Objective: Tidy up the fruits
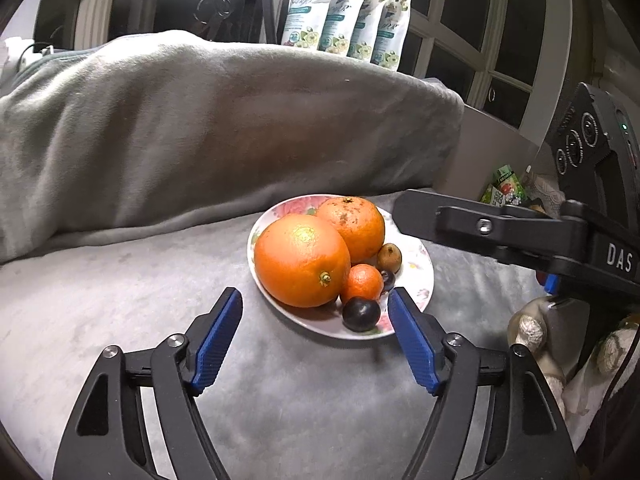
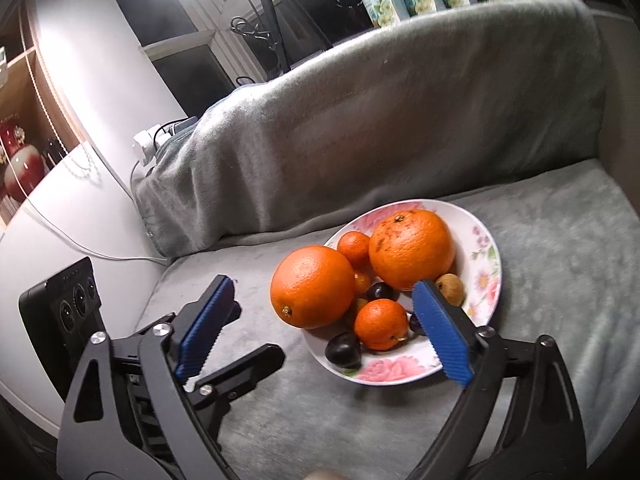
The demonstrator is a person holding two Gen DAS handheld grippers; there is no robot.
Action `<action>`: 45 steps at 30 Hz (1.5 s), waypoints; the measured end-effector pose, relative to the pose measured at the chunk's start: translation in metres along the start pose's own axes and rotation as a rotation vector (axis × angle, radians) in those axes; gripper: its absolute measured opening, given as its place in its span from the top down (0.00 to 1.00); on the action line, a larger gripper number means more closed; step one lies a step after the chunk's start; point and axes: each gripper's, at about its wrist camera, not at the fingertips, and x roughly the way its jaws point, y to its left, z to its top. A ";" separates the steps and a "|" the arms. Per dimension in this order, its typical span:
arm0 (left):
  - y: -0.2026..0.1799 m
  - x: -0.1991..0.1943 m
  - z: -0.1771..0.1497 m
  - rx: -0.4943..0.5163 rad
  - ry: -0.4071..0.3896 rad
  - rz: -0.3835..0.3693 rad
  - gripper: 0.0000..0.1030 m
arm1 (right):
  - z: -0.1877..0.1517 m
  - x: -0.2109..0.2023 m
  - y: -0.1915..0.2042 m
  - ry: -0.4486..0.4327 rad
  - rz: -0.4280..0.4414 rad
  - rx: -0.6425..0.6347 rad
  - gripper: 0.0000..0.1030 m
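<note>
A floral white plate (image 1: 420, 268) (image 2: 484, 252) sits on a grey blanket and holds two big oranges (image 1: 302, 260) (image 2: 412, 248), small tangerines (image 1: 362, 282) (image 2: 380, 324), dark plums (image 1: 361, 314) (image 2: 343, 350) and a brownish small fruit (image 1: 390, 258) (image 2: 451, 289). My left gripper (image 1: 316, 312) is open and empty, hovering just in front of the plate's near rim. My right gripper (image 2: 324, 308) is open and empty, its jaws spread either side of the nearer big orange (image 2: 312, 286) and tangerine. The right gripper's black finger (image 1: 480, 226) shows beyond the plate in the left wrist view.
A grey blanket-covered backrest (image 1: 200, 128) (image 2: 380, 112) rises behind the plate. Pouches (image 1: 348, 12) and a tripod (image 1: 248, 0) stand behind it. A black box with dials (image 2: 60, 308) and a white surface with cables (image 2: 80, 220) lie left.
</note>
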 end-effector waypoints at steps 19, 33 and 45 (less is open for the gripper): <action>-0.003 -0.051 -0.016 -0.015 -0.025 0.074 0.21 | -0.027 -0.067 0.025 -0.147 -0.215 -0.156 0.00; -0.008 -0.078 -0.026 -0.035 -0.046 0.132 0.16 | -0.054 -0.091 0.025 -0.174 -0.401 -0.164 0.00; -0.004 -0.084 -0.031 -0.058 -0.045 0.150 0.16 | -0.066 -0.083 0.024 -0.132 -0.424 -0.164 0.00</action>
